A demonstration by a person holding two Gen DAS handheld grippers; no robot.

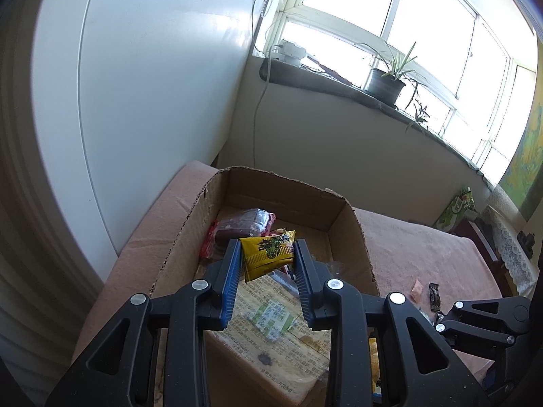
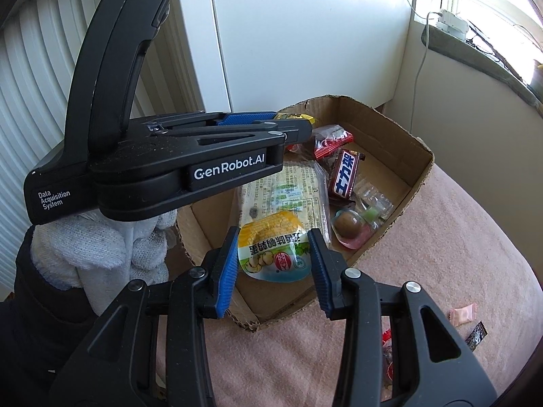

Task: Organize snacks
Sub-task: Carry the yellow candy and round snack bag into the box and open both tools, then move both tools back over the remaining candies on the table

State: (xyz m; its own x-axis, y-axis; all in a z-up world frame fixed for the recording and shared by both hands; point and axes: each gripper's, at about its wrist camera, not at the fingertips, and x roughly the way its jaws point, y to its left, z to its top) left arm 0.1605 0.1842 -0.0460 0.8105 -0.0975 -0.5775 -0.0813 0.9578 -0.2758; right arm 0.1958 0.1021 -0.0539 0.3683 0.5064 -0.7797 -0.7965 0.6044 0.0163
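Observation:
An open cardboard box sits on a pink blanket and holds several snacks. My left gripper is shut on a small yellow snack packet and holds it over the box interior. My right gripper is shut on a yellow and white pouch with Chinese print, held above the box's near edge. The left gripper also shows in the right wrist view, reaching over the box. Inside lie a flat yellow package, a Snickers bar, a red packet and a brown jelly cup.
Loose candies lie on the pink blanket right of the box: a pink one and a dark one. A white wardrobe stands behind. A windowsill holds a potted plant. A green snack bag sits at the far right.

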